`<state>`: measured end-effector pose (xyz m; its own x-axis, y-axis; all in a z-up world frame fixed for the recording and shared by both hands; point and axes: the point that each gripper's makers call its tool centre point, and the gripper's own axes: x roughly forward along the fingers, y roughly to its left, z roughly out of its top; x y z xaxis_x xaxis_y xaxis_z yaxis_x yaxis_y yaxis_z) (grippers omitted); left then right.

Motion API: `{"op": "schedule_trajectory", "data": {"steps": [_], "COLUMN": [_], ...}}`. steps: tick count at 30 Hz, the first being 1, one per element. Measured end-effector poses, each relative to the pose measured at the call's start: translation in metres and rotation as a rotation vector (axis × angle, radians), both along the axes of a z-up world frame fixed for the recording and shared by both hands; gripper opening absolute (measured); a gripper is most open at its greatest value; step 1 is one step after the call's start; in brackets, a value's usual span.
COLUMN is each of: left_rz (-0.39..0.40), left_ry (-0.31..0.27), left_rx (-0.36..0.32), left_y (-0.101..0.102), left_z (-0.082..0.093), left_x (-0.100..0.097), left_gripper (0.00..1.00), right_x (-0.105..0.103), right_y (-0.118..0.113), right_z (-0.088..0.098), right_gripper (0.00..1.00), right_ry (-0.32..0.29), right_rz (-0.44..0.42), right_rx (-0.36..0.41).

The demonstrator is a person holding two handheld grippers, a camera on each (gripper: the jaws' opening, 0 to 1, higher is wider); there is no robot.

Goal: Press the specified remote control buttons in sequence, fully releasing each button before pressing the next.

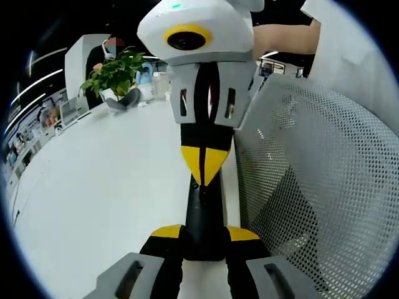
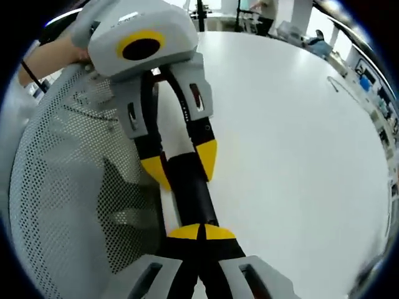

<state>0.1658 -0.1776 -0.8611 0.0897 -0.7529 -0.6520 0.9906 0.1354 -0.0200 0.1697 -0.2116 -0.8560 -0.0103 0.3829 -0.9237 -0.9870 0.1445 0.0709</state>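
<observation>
A slim black remote control (image 1: 202, 212) stands over the white table, held end-on between the two yellow-tipped jaws of my left gripper (image 1: 204, 233), which is shut on its sides. My right gripper (image 1: 204, 163) comes in from above with its yellow tips closed together, and they rest on the remote's upper face. In the right gripper view the remote (image 2: 193, 193) runs up from my shut right gripper (image 2: 201, 232) to the left gripper (image 2: 182, 165) clamping its far end. The buttons are hidden.
A white table (image 1: 112, 187) spreads out to the left. A grey perforated mesh chair back (image 1: 324, 187) stands close on the right of it. A potted green plant (image 1: 115, 75) sits at the table's far edge. A person's forearm (image 1: 283, 37) shows behind the right gripper.
</observation>
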Motion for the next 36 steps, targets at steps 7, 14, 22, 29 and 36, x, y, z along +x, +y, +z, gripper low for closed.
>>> {"op": "schedule_trajectory", "data": {"steps": [7,14,22,29,36], "left_rz": [-0.004,0.016,-0.02,-0.015,-0.01], "left_ry": [-0.005,0.004,-0.028,-0.016,-0.011], "left_rx": [0.018,0.049,0.061,0.057,0.053], "left_y": [0.0,0.002,0.003,0.002,0.002], "left_z": [0.0,0.0,0.001,0.0,0.0], "left_x": [0.0,0.002,0.001,0.001,0.0], "left_gripper": [0.25,0.27,0.24,0.24,0.24], "right_x": [0.0,0.001,0.004,0.012,0.01], "right_y": [0.0,0.001,-0.001,0.002,0.004], "right_z": [0.001,0.001,0.005,0.005,0.0], "right_gripper": [0.0,0.0,0.0,0.0,0.0], "right_ry": [-0.039,-0.037,-0.001,0.056,0.073], "right_rz": [-0.048,-0.064,-0.061,-0.04,0.007], "right_rx": [0.077,0.078,0.103,0.088,0.048]}}
